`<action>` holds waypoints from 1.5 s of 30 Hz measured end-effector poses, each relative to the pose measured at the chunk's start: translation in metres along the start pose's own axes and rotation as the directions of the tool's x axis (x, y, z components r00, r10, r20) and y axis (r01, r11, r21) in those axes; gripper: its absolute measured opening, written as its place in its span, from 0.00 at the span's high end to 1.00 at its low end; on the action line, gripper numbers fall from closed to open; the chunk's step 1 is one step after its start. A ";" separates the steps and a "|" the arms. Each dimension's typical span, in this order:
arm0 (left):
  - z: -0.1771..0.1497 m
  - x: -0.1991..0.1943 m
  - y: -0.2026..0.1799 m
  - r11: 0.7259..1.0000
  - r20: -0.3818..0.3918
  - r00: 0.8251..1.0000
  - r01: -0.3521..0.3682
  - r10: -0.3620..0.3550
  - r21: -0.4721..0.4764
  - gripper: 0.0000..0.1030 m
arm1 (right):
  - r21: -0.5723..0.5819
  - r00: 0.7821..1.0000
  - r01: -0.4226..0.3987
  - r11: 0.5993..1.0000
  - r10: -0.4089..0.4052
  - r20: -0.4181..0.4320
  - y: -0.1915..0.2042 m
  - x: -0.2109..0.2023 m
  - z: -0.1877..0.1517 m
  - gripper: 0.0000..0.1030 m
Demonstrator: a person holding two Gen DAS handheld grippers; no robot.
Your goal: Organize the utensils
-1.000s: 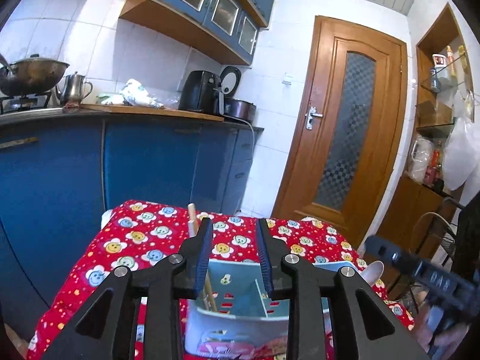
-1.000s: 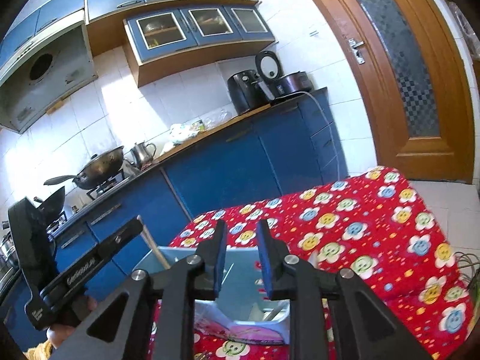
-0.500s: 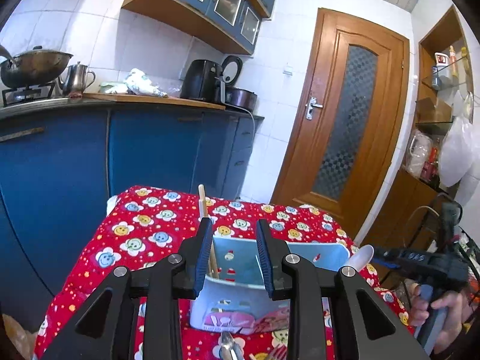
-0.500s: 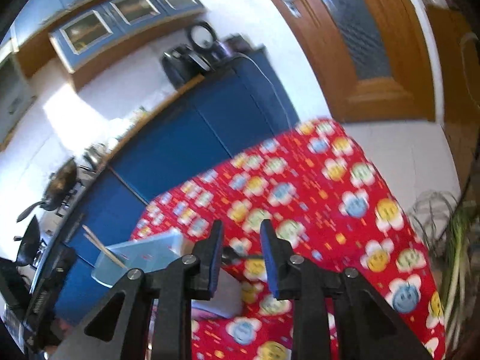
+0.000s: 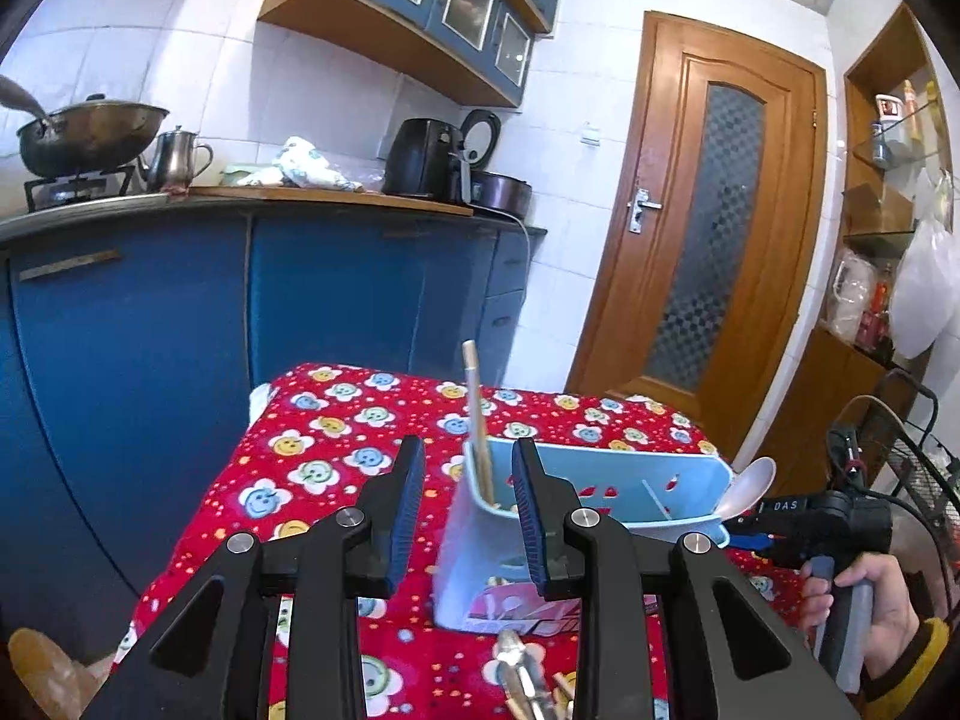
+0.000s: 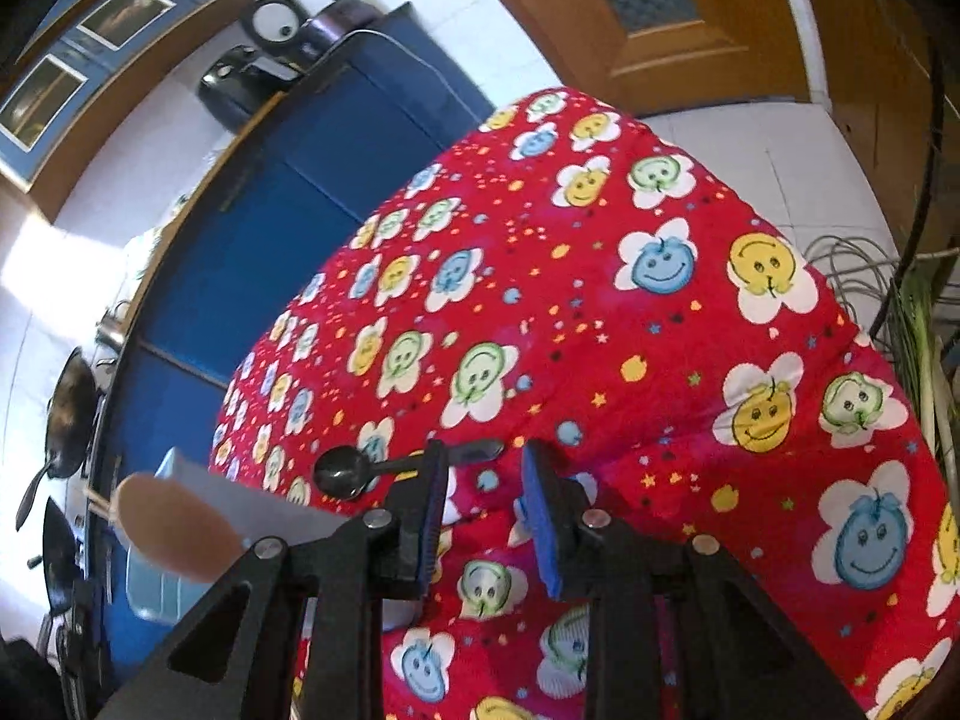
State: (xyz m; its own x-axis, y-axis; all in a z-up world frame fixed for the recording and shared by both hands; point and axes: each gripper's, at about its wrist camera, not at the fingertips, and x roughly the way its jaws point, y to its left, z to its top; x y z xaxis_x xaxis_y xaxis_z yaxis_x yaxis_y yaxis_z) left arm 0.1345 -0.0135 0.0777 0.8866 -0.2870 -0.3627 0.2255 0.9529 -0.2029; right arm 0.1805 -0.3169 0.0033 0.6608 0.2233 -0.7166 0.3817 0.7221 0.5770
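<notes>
A light blue utensil caddy (image 5: 600,480) stands on the red flowered tablecloth (image 5: 336,456). Wooden chopsticks (image 5: 477,420) stand in its left end and a white spoon (image 5: 750,480) leans at its right end. My left gripper (image 5: 468,480) is open in front of the caddy's left corner, touching nothing. My right gripper (image 6: 480,480) is open and tilted down at the cloth. A black spoon (image 6: 348,471) lies there, its handle running behind the left finger into the gap, unpressed. In the left wrist view a hand holds the right gripper (image 5: 747,531) by the caddy's right end.
A metal spoon (image 5: 516,660) and more chopsticks (image 5: 564,690) lie on the cloth just below my left gripper. Blue kitchen cabinets (image 5: 150,360) stand behind the table and a wooden door (image 5: 708,240) to the right. Cables and a wire rack (image 6: 900,300) sit beyond the table's right edge.
My right gripper has dropped, rolled and tipped down from the cabinets to the cloth, bringing the black spoon to its jaws. The left gripper drifted left, so the caddy sits further right in its view.
</notes>
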 end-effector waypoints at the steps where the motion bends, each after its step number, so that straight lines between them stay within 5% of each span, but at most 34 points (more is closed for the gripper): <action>1: -0.001 0.000 0.002 1.000 -0.003 1.000 -0.002 0.002 -0.003 0.71 | 0.010 1.000 -0.003 1.000 0.003 0.002 -0.001 0.002 0.001 0.71; 10: -0.007 0.003 0.024 0.998 -0.018 1.000 -0.027 0.026 -0.055 0.71 | 0.040 0.999 0.020 0.999 -0.022 0.037 0.008 0.009 0.002 0.71; 13: -0.008 0.003 0.027 0.998 -0.018 0.999 -0.030 0.029 -0.063 0.71 | 0.060 0.999 0.013 0.998 -0.015 0.035 0.008 0.013 0.001 0.87; 23: -0.011 0.002 0.026 0.998 -0.023 0.999 -0.030 0.029 -0.057 0.71 | 0.017 0.982 -0.077 0.997 0.073 0.176 0.014 -0.018 0.005 0.95; 35: -0.018 0.005 0.025 0.998 -0.049 0.998 -0.031 0.028 -0.054 0.71 | -0.316 0.894 0.060 0.947 0.089 0.438 0.080 -0.116 0.005 0.96; 41: -0.020 0.004 0.024 0.998 -0.053 0.998 -0.026 0.023 -0.049 0.71 | -0.428 0.848 0.092 0.899 0.155 0.506 0.117 -0.152 -0.006 0.96; 45: -0.021 0.004 0.026 0.998 -0.053 0.998 -0.023 0.020 -0.059 0.71 | -0.489 0.843 0.083 0.868 0.201 0.499 0.137 -0.159 -0.017 0.96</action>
State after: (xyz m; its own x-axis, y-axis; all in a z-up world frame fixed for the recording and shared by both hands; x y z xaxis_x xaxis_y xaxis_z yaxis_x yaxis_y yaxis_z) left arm 0.1352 0.0083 0.0524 0.8684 -0.2727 -0.4141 0.1808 0.9518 -0.2478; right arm 0.1169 -0.2420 0.1896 0.9563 0.0062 -0.2925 0.0703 0.9656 0.2503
